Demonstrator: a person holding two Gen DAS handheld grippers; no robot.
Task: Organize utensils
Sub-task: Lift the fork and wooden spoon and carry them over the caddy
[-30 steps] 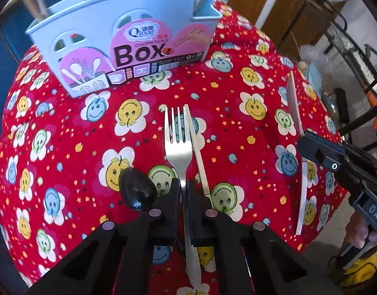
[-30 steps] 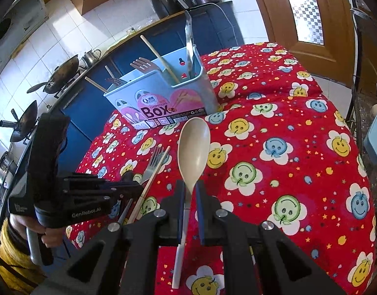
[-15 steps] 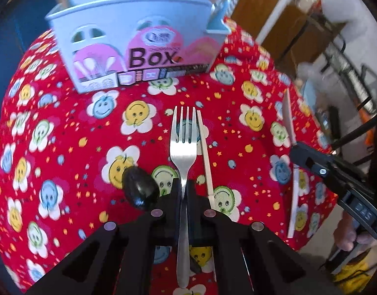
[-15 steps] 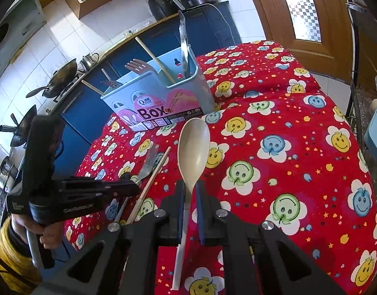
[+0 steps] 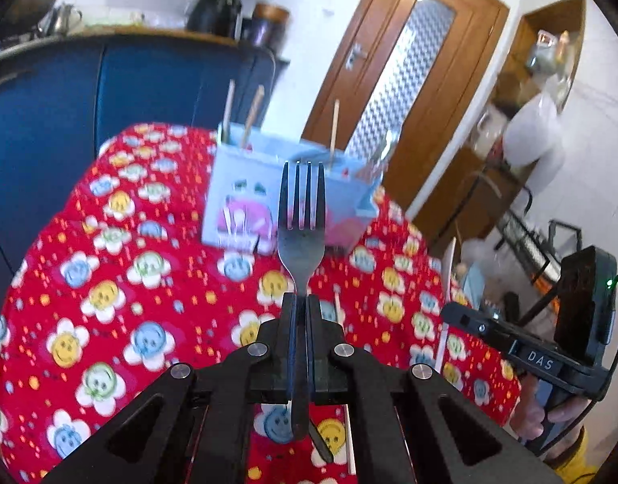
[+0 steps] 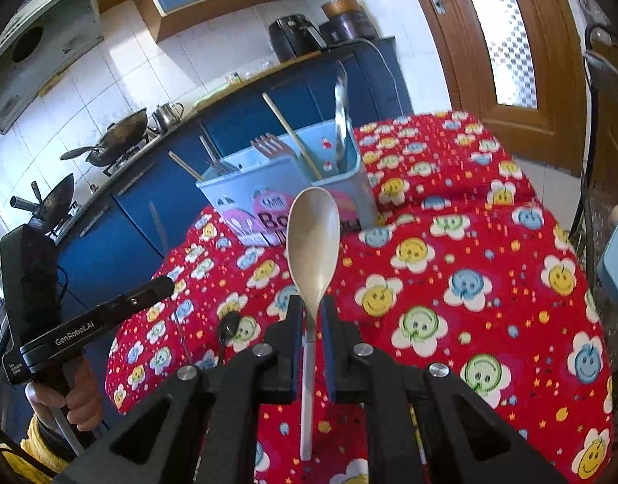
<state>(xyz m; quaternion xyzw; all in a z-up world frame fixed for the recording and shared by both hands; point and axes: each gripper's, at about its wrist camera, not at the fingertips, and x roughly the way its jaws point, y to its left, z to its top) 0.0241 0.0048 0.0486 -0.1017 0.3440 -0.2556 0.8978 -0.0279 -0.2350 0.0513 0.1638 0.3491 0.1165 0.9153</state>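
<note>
My left gripper (image 5: 301, 302) is shut on a metal fork (image 5: 302, 226) and holds it raised above the table, tines pointing at the light blue utensil box (image 5: 244, 201). My right gripper (image 6: 311, 306) is shut on a beige spoon (image 6: 313, 238), bowl up, also lifted and facing the box (image 6: 345, 197). The box stands at the far side of the red smiley tablecloth (image 6: 470, 282) and holds chopsticks, a wooden fork and a metal utensil. The left gripper's body shows in the right wrist view (image 6: 87, 322). The right gripper's body shows in the left wrist view (image 5: 530, 355).
A black spoon (image 6: 230, 322) and a chopstick (image 5: 338, 306) lie on the cloth near the left gripper. Blue kitchen cabinets (image 6: 147, 209) stand behind the table, with woks on the stove. A wooden door (image 6: 510, 60) is at the right.
My left gripper has lifted the fork off the cloth and tilted up toward the box. My right gripper has risen a little with the spoon.
</note>
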